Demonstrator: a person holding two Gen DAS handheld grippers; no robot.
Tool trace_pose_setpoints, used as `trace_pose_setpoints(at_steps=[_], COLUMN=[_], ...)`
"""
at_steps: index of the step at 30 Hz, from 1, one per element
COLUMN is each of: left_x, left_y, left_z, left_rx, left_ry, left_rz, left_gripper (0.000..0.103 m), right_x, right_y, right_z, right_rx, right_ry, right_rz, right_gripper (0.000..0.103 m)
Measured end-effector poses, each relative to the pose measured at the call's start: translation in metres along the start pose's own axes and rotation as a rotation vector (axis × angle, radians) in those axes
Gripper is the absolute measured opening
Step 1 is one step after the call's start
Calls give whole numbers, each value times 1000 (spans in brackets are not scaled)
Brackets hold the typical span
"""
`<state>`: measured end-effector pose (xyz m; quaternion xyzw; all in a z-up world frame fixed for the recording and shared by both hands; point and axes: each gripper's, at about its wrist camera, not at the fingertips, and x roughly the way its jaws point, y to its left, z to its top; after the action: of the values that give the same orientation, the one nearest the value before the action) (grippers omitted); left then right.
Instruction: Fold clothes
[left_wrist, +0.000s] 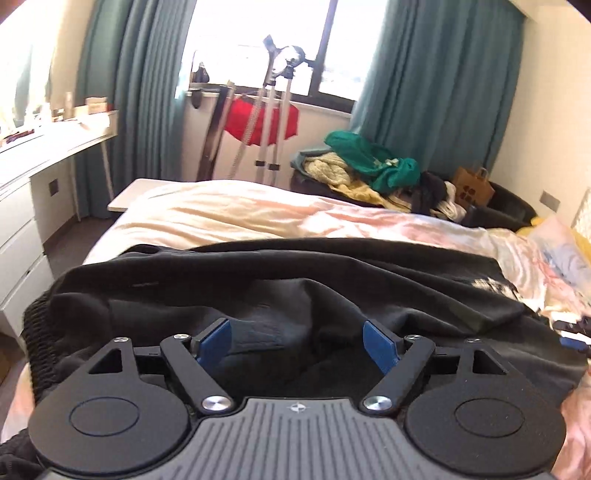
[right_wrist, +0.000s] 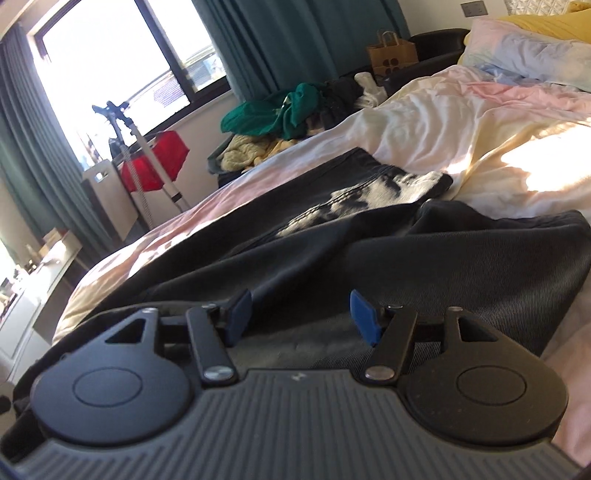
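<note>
The fingers (left_wrist: 213, 338) of the left gripper (left_wrist: 297, 341) are spread wide with nothing between them, and the black garment (left_wrist: 280, 280) lies rumpled under and ahead of them on the bed (left_wrist: 229, 218). The right gripper (right_wrist: 301, 317) likewise has its fingers (right_wrist: 364, 319) wide apart and empty, low over the same garment (right_wrist: 461, 266), which stretches ahead of them. A heap of green and yellow clothes (left_wrist: 369, 162) sits well beyond the fingers.

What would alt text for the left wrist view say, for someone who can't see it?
An open two-finger tool with blue pads hangs low over a rumpled black garment spread on a bed with pale bedding. Behind are teal curtains, a bright window and a pile of clothes.
</note>
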<state>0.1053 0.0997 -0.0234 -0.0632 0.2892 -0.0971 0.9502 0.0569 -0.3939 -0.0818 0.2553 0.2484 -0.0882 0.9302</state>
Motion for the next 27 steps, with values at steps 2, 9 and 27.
trace_pose_setpoints(at_steps=[2, 9, 27], left_x=[-11, -23, 77], left_y=[31, 139, 300], left_z=[7, 27, 17], left_rx=[-92, -299, -508], left_ry=[-42, -64, 209], left_rz=[48, 232, 97], left_gripper=[82, 85, 72], right_x=[-8, 0, 63], right_y=[8, 22, 44], right_z=[-9, -31, -48], right_rx=[-20, -84, -169], right_ry=[14, 63, 106], right_rz=[11, -10, -96], right_gripper=[63, 63, 61])
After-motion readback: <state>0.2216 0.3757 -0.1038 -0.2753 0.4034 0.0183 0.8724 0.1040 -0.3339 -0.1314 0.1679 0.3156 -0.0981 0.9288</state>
